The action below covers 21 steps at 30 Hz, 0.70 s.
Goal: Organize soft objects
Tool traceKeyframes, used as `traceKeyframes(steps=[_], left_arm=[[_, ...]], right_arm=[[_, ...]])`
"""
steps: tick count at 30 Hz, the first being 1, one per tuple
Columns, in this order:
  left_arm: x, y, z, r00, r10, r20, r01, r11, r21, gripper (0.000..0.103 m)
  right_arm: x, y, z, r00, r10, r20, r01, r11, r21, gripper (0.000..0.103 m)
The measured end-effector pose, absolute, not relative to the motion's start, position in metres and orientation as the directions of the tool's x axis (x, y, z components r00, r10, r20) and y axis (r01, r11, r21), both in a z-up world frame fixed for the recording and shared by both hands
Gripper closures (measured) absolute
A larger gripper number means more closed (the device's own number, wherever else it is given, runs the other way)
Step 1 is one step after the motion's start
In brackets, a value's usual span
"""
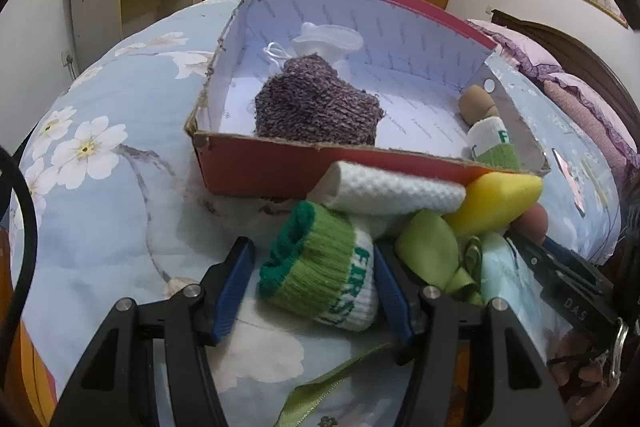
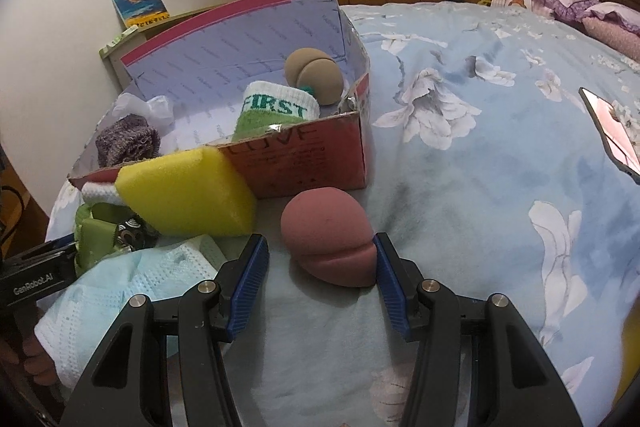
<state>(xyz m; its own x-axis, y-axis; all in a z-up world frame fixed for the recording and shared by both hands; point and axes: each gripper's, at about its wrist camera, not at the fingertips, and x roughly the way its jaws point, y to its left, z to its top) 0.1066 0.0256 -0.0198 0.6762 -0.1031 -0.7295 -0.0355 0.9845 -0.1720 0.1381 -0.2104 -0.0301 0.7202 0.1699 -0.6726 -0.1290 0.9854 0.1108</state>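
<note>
1. My left claw (image 1: 314, 287) stands apart around the green-and-white sock (image 1: 320, 279); its right pad touches, the left does not.
2. My right claw (image 2: 318, 267) is apart, the pink sponge (image 2: 328, 243) between its pads.
3. The red box (image 2: 312, 163) lies just beyond both.

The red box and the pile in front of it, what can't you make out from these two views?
- Box contents: in the left wrist view the near wall hides the base of the purple knit.
- Second sock: lower part hidden by the box wall in the right wrist view.
- White cloth: its right end is covered by the yellow sponge.
- Box lettering: too blurred to read fully.
</note>
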Motion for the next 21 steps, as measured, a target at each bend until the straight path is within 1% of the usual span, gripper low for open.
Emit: traceKeyframes(steps=[2, 3, 6, 8, 12, 21], left_arm=[[0.105, 0.027, -0.021, 0.677, -0.104, -0.728, -0.038, 0.984, -0.176, 0.044], [0.104, 0.028, -0.02, 0.675, -0.106, -0.73, -0.039, 0.983, -0.18, 0.048], [0.101, 0.028, -0.017, 0.673, -0.122, -0.729, -0.037, 0.979, -0.198, 0.054], [0.095, 0.029, -0.016, 0.675, -0.123, -0.727, -0.034, 0.98, -0.197, 0.055], [0.089, 0.031, -0.012, 0.677, -0.13, -0.724, -0.038, 0.977, -0.212, 0.057], [0.069, 0.036, 0.009, 0.717, -0.115, -0.688, -0.045, 0.977, -0.21, 0.057]], right_arm=[[0.138, -0.21, -0.031, 0.724, 0.168, -0.669, -0.128, 0.986, 0.109, 0.048], [0.138, -0.209, -0.03, 0.725, 0.165, -0.669, -0.128, 0.986, 0.104, 0.048], [0.135, -0.209, -0.03, 0.731, 0.156, -0.664, -0.121, 0.988, 0.098, 0.053], [0.134, -0.211, -0.029, 0.736, 0.149, -0.66, -0.11, 0.989, 0.102, 0.06], [0.129, -0.213, -0.026, 0.746, 0.139, -0.652, -0.098, 0.99, 0.099, 0.062], [0.11, -0.208, -0.011, 0.779, 0.147, -0.609, -0.129, 0.989, 0.074, 0.062]])
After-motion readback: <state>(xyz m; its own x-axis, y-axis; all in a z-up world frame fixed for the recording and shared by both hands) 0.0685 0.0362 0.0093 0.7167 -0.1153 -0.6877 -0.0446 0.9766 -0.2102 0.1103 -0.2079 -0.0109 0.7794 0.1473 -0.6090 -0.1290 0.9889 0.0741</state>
